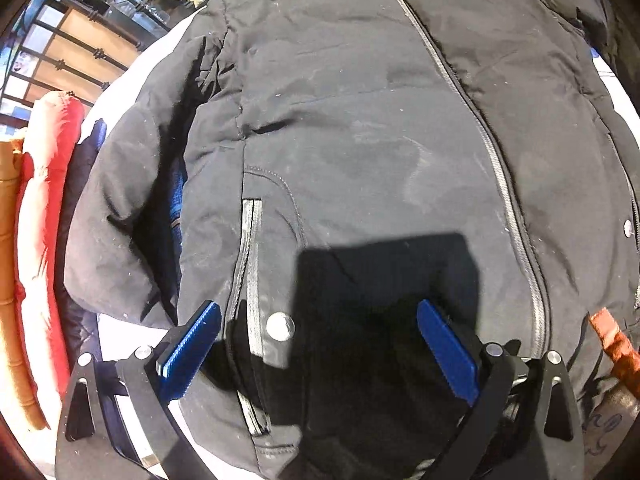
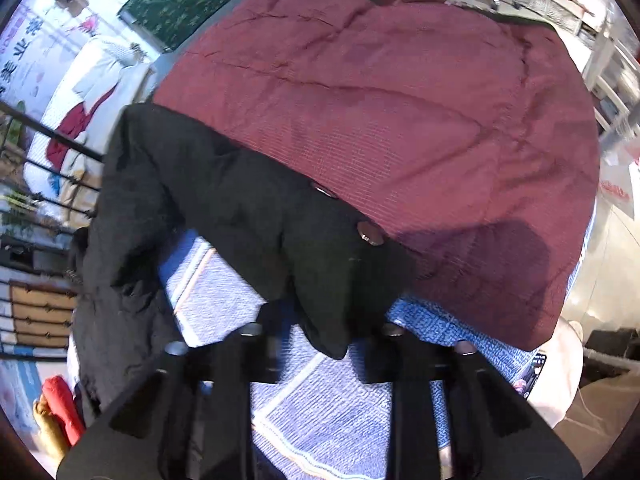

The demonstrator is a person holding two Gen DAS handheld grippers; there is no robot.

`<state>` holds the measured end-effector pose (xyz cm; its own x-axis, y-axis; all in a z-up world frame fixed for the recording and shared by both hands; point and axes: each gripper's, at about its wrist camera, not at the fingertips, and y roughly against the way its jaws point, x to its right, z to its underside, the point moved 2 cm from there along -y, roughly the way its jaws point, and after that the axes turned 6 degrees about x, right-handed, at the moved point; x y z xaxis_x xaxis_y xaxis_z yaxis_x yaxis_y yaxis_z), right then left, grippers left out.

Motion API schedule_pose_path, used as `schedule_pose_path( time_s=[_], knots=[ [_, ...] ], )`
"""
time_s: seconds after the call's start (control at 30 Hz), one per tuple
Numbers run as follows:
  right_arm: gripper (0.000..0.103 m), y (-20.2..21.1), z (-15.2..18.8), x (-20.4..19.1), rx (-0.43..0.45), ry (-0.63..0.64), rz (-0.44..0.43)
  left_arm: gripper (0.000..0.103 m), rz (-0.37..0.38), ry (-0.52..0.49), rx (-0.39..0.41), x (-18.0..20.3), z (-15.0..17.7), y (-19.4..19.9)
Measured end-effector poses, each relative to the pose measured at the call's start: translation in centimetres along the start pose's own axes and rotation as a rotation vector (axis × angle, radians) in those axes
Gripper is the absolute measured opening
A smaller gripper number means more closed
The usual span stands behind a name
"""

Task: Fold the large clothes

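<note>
The black jacket (image 1: 360, 140) lies spread, zip up, under the left tool (image 1: 316, 344), whose blue pads are wide apart and hold nothing. The right tool (image 2: 324, 344) is closed on a black jacket flap (image 2: 320, 280). A maroon quilt (image 2: 400, 120) and blue patterned cloth (image 2: 320, 400) lie beneath, a red cushion (image 1: 48, 200) at the side

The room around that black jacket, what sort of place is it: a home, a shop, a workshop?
Probably a lived-in home, perhaps a bedroom or loft. The black jacket lies on a bed-like surface with a maroon quilt and a blue woven cover. A black metal railing stands beside it.
</note>
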<state>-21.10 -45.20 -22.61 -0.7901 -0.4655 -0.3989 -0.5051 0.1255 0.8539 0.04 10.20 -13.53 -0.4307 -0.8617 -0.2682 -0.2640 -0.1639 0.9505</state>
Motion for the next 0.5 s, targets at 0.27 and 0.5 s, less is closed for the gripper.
schedule_pose_path(
  time_s=[0.27,0.5],
  knots=[
    [0.012,9.6,-10.4,2.7,0.185,-0.083,-0.095,0.097,0.028,-0.010,0.007,1.4,1.1,0.9],
    [0.013,9.7,-17.3,5.6,0.168,-0.091,0.008,0.097,0.039,-0.003,0.060,-0.1,-1.5,0.7]
  ],
)
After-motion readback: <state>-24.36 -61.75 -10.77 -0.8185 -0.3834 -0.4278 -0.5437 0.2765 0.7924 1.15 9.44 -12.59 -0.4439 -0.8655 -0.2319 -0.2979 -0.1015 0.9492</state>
